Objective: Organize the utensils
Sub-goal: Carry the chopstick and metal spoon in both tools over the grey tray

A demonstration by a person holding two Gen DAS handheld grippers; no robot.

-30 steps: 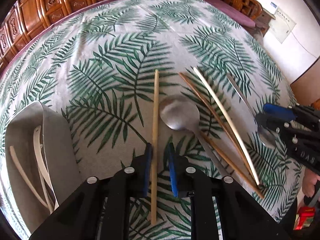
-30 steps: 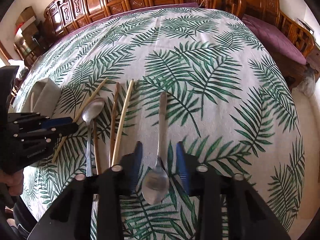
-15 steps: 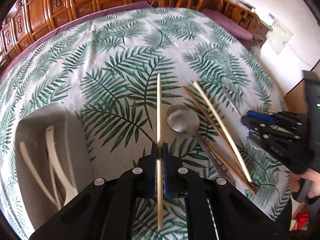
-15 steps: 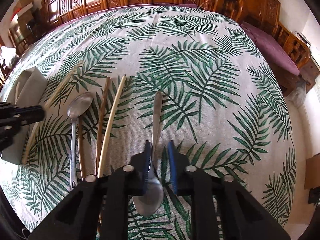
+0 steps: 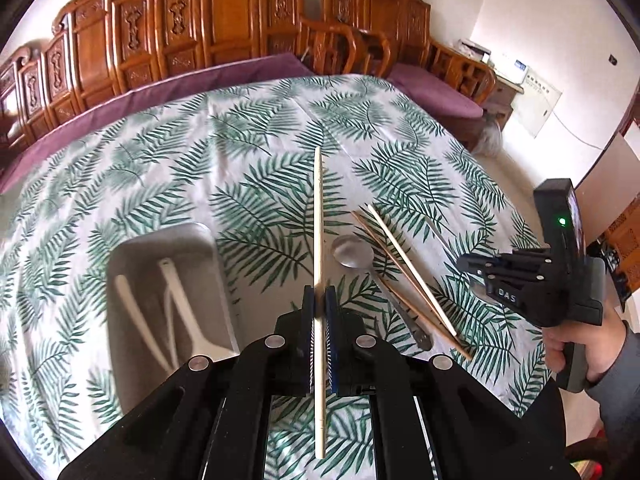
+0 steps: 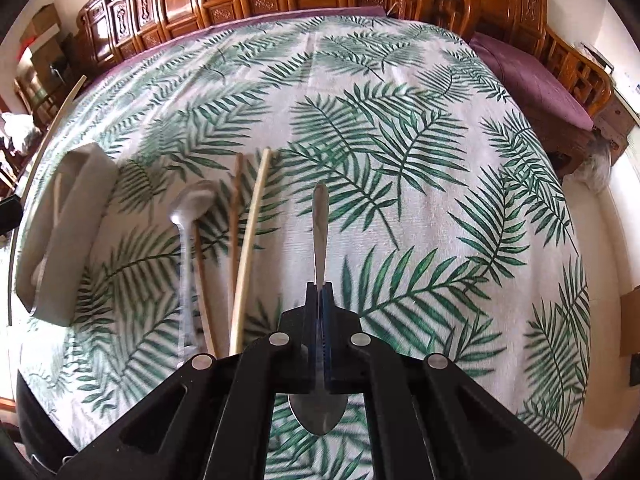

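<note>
Both tools have risen off the bench since a second ago. The left gripper pinches a chopstick tight; the right gripper, lettered "DAS", clamps a spoon. The tray sits near left.
</note>
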